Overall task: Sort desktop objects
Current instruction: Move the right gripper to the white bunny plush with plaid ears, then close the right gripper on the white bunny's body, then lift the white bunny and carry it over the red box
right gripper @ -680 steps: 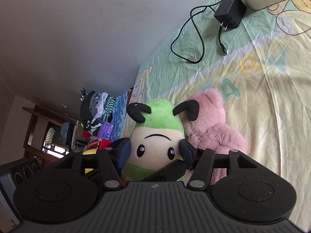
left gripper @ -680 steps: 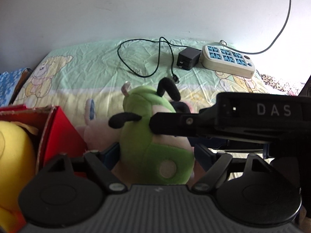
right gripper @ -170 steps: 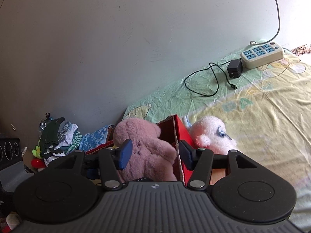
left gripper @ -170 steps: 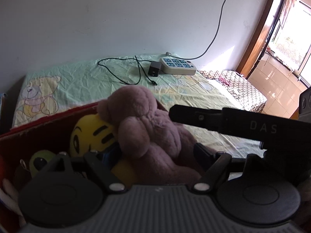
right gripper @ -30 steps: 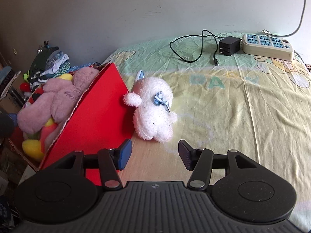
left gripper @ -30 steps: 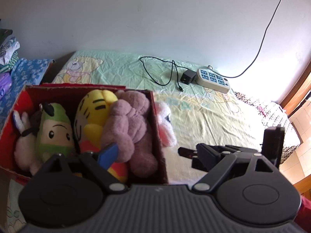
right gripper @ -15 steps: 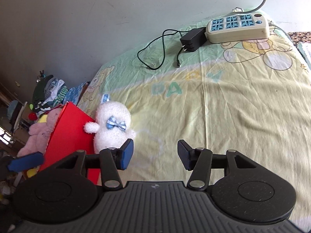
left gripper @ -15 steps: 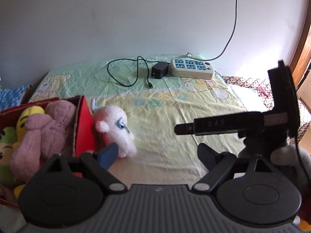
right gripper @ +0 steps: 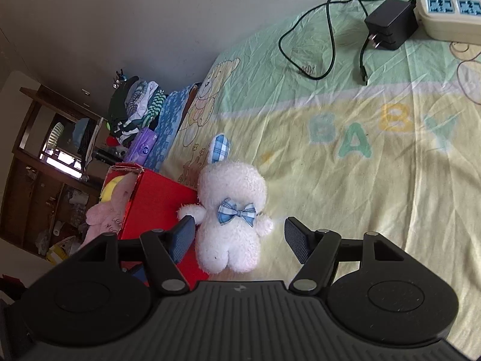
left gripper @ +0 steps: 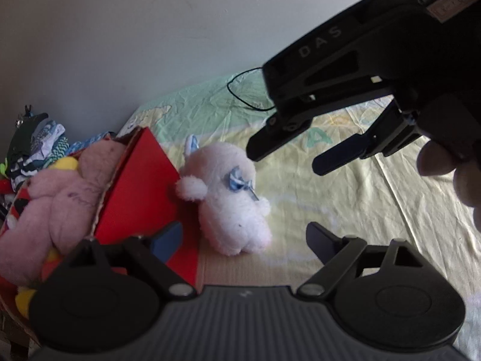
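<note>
A white plush rabbit (right gripper: 230,219) with a blue plaid bow lies on the bed sheet beside a red cardboard box (right gripper: 153,207); it also shows in the left wrist view (left gripper: 231,198). The box (left gripper: 138,186) holds a pink plush bear (left gripper: 60,189) and other toys. My right gripper (right gripper: 237,237) is open with its fingers on either side of the rabbit's lower body, not touching. In the left wrist view the right gripper (left gripper: 285,156) hangs above the rabbit. My left gripper (left gripper: 243,237) is open and empty just in front of the rabbit.
A black charger (right gripper: 389,25) with its cable and a white power strip (right gripper: 448,6) lie at the far end of the bed. Folded clothes (right gripper: 135,102) are stacked by the wall beyond the box. The "BABY" sheet (right gripper: 375,165) stretches to the right.
Both grippers have moved in close to the white rabbit. The right gripper now straddles it from above; the left view swung left toward the box.
</note>
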Tool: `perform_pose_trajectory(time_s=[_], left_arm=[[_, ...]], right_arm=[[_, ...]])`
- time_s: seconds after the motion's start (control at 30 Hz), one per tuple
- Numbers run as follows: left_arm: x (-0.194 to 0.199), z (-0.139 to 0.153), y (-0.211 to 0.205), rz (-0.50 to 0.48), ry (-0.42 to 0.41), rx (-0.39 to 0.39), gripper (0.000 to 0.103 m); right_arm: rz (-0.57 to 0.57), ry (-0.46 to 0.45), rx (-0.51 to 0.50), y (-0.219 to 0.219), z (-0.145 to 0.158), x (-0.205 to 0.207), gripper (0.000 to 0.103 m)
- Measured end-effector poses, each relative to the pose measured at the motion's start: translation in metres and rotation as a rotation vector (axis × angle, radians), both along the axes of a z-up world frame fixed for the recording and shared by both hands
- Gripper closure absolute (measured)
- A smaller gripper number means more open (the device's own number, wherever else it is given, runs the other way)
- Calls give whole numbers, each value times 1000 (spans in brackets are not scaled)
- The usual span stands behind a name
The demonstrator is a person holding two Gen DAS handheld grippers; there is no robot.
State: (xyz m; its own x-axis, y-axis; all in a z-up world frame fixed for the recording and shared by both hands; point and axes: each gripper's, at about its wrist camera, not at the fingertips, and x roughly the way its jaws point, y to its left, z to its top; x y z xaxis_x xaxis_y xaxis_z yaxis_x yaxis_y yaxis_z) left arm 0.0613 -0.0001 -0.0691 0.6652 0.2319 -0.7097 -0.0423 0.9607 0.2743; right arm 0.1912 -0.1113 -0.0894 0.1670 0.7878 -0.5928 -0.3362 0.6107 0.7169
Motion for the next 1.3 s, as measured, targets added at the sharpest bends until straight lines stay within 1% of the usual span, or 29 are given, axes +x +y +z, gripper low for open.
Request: perform_pose_trajectory(time_s=[0.03,0.13,0.17,0.23,0.3,0.4,0.43,0.5,0.53,0.6,0.67,0.7,0.73,0.8,0.93,1.0,1.07,1.1,1.13,1.17,1.23,1.3], left_arm=[[3,-5,-2,0,17,2,12],[7,-16,-4,10,24,44,11],[10,-19,-1,20,33,39,11],[18,-24,4,38,59,14,11],[25,-30,6,42,79,8,11],[33,-37,8,40,94,7,11],[36,-39,9,36,96,3,10],[38,-41,9,22,88,12,10],[37,-42,9,9,81,24,10],[36,-42,11,-11,78,23,12],[36,-39,17,-20,97,-23,19],[36,-37,20,-27,109,-49,25],[34,-35,24,-38,119,-76,27],[27,-31,31,-73,144,-126,28],[3,-20,42,-168,188,-243,25],[-10,-15,44,-204,193,-276,25],[-22,-5,44,-249,184,-307,25],[-30,1,43,-278,179,-323,24],[-37,4,40,-311,187,-337,19],[-43,7,36,-350,208,-351,18],[-49,11,27,-410,251,-388,18],[-63,8,20,-463,288,-424,18]], right_arm=[[22,5,-4,5,-2,3,34],[79,-1,-11,15,-3,12,34],[87,-2,-8,17,-3,14,34],[84,-7,16,23,-2,22,34],[74,5,27,32,-6,29,31],[63,26,11,49,-19,38,31],[59,37,5,53,-24,40,31],[69,86,9,62,-35,45,27],[79,111,17,64,-39,46,29],[100,120,10,64,-40,45,34],[117,107,11,60,-36,41,38],[123,106,5,55,-33,38,39],[127,100,-4,50,-29,35,40],[131,98,-10,37,-23,24,39],[140,131,-12,13,-19,-4,39],[116,148,-12,3,-18,-21,39],[96,177,16,-9,-16,-39,39],[93,194,45,-14,-15,-50,39],[85,212,70,-19,-13,-61,38],[70,228,72,-24,-12,-72,36],[37,234,33,-32,-9,-94,35],[5,226,-3,-39,-6,-117,35]])
